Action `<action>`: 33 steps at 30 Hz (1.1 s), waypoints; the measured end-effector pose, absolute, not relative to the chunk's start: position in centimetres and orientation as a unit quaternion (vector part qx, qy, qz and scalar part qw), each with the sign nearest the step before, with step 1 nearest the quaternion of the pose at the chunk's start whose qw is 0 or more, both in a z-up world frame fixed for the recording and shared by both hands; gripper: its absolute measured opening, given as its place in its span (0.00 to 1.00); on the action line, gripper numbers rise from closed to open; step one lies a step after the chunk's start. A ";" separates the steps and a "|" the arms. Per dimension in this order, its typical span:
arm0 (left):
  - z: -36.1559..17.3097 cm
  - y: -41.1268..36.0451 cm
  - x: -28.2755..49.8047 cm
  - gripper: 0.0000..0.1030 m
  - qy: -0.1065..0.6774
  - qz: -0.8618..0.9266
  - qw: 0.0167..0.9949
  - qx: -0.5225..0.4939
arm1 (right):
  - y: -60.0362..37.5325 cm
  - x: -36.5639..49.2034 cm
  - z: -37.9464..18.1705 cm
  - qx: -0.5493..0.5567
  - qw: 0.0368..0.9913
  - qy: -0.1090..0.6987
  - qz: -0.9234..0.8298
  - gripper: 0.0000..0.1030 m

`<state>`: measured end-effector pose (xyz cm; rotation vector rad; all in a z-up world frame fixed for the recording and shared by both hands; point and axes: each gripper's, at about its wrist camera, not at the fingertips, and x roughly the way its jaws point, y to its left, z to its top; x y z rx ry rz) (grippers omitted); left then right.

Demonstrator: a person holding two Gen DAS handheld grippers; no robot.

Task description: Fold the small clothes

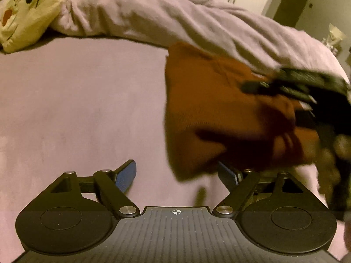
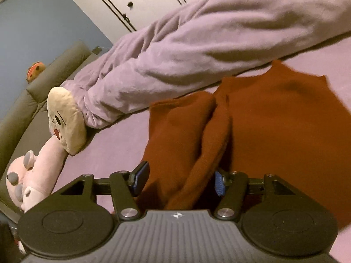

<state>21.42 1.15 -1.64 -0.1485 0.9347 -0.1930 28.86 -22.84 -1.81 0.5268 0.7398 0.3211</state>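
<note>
The left gripper [image 1: 177, 176], a black two-finger claw with blue pads, is seen spread wide above a smooth mauve bed sheet [image 1: 76, 109]. Nothing is pinched between its pads; only a lower corner of the rust-orange knitted garment [image 1: 208, 109] hangs in front of its right-hand pad. The garment is seen just right of centre in this view, partly lifted and blurred, with the other claw's dark body reaching into it from the right edge.

The right gripper [image 2: 179, 182], of the same build, is seen partly parted. A thick fold of the rust-orange knitted garment [image 2: 274, 120] lies in the gap, but the pads are not seen to press on it, so it counts as released. The rest of the cloth is spread on the sheet ahead and to the right.

Beyond the garment, a rumpled lilac duvet [image 2: 197, 39] is bunched along the bed. At its end a cream plush cushion with a printed face [image 2: 65, 120] is propped, and a pale pink plush toy [image 2: 33, 175] lies beside that.
</note>
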 end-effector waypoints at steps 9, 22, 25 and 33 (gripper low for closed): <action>-2.1 -0.8 21.6 0.84 0.457 -0.088 0.884 -0.047 | -20.3 29.0 0.5 0.092 0.940 0.302 0.129 0.09; -2.9 -3.8 22.9 0.84 0.472 -0.098 0.874 -0.050 | -31.0 26.1 -1.7 0.083 0.955 0.284 0.009 0.17; -2.7 -4.0 23.1 0.84 0.472 -0.101 0.874 -0.054 | -33.6 23.3 -0.7 0.146 0.953 0.266 -0.010 0.35; -2.3 -7.0 23.5 0.86 0.466 -0.108 0.878 -0.020 | -34.9 21.6 -0.2 0.317 0.907 0.258 0.102 0.34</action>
